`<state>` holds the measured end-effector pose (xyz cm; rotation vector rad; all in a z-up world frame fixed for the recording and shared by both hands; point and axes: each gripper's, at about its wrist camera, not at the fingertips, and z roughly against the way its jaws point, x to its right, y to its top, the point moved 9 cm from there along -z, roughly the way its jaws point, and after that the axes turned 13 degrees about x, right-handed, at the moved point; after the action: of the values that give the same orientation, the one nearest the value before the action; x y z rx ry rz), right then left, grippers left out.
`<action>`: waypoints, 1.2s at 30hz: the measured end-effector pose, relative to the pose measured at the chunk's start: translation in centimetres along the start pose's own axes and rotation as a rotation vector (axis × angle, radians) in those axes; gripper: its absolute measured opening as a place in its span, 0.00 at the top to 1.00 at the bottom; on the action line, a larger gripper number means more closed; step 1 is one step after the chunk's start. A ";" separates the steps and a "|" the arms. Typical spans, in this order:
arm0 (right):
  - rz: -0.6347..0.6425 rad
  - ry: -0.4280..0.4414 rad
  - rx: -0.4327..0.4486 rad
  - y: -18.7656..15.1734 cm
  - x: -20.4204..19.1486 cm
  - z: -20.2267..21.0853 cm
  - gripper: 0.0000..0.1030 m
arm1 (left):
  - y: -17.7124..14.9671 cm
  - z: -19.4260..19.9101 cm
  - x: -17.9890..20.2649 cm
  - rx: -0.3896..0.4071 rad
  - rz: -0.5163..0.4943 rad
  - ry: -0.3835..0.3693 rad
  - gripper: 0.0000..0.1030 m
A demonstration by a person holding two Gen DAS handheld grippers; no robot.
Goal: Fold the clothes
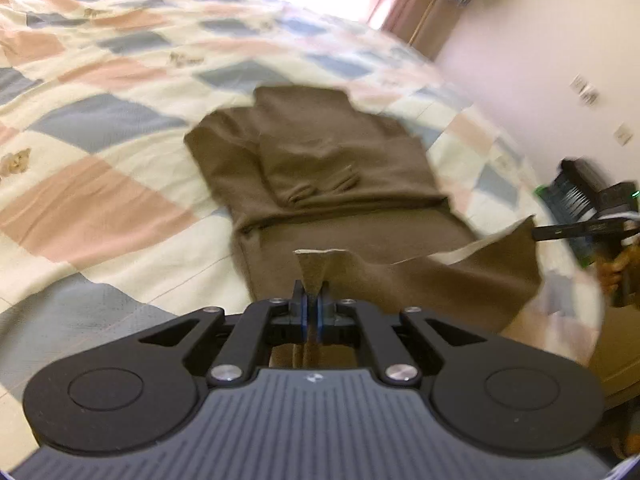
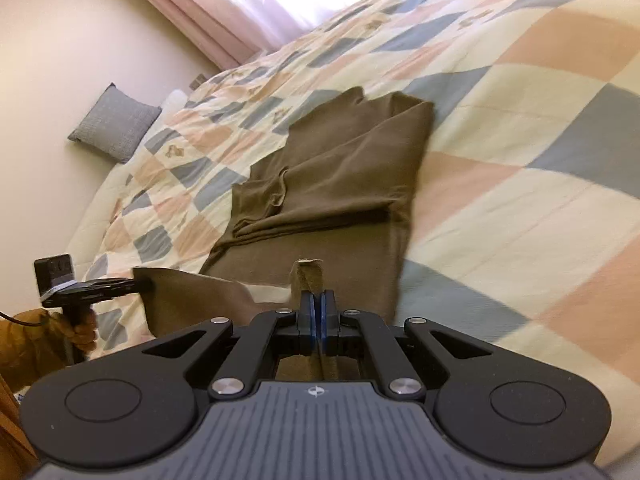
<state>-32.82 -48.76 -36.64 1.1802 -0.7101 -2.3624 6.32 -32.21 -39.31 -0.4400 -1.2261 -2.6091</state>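
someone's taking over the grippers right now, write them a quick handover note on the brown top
Left gripper: shut on a near hem corner of the brown garment.
Right gripper: shut on the other near hem corner.
Garment lies on the patchwork quilt, collar end away from you; near hem lifted off the quilt.
Done: sleeves already folded in over the body.
Left: probably carry the hem toward the collar, lay it flat, release.

A home bedroom: a patchwork quilt (image 2: 500, 128) covers the bed, a grey cushion (image 2: 114, 124) leans against the wall beside it, pink curtains (image 2: 192, 8) beyond it.
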 end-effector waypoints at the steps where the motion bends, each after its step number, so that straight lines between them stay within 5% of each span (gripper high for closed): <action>1: -0.002 -0.014 -0.023 -0.5 0.2 -1.1 0.97 | -0.6 -1.2 -0.4 -0.027 0.013 0.004 0.97; 4: -0.029 -0.072 -0.078 -1.8 1.4 -4.0 0.91 | -2.5 -4.5 -1.7 -0.126 0.073 -0.006 0.95; 7: -0.056 -0.096 -0.097 -2.3 2.0 -5.3 0.91 | -2.3 -5.0 -1.2 -0.122 0.043 -0.053 0.93; 11: 0.010 -0.160 -0.134 -3.2 2.4 -6.2 0.90 | -2.7 -5.4 -1.8 -0.176 -0.056 0.029 0.90; 12: 0.020 -0.181 -0.146 -3.4 2.6 -6.4 0.91 | -2.3 -5.0 -1.4 -0.179 -0.089 0.036 0.86; 14: 0.065 -0.202 -0.123 -2.7 1.7 -5.9 0.77 | -1.3 -3.3 -0.2 -0.152 -0.190 0.054 0.58; 16: 0.174 -0.239 -0.087 -1.5 0.1 -4.7 0.42 | -0.5 -1.3 0.8 -0.134 -0.282 0.051 0.51; 21: 0.483 -0.257 -0.062 -1.6 -4.6 -0.9 0.42 | -2.1 3.3 3.7 -0.152 -0.630 0.081 0.51; 29: 1.281 -0.170 -0.252 -12.3 -7.8 0.6 0.42 | -10.1 3.6 6.1 -0.151 -1.224 0.063 0.50; 32: 1.592 -0.183 -0.238 -14.9 -6.3 0.1 0.41 | -11.5 3.0 6.0 -0.113 -1.361 0.056 0.50; 36: 1.853 -0.135 -0.188 -16.6 -4.9 -0.4 0.33 | -12.5 2.2 5.9 -0.070 -1.485 0.030 0.50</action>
<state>-31.90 -33.02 -43.84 -0.0364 -0.9213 -0.8260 -2.89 -23.10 -44.68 0.8912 -1.8738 -3.6846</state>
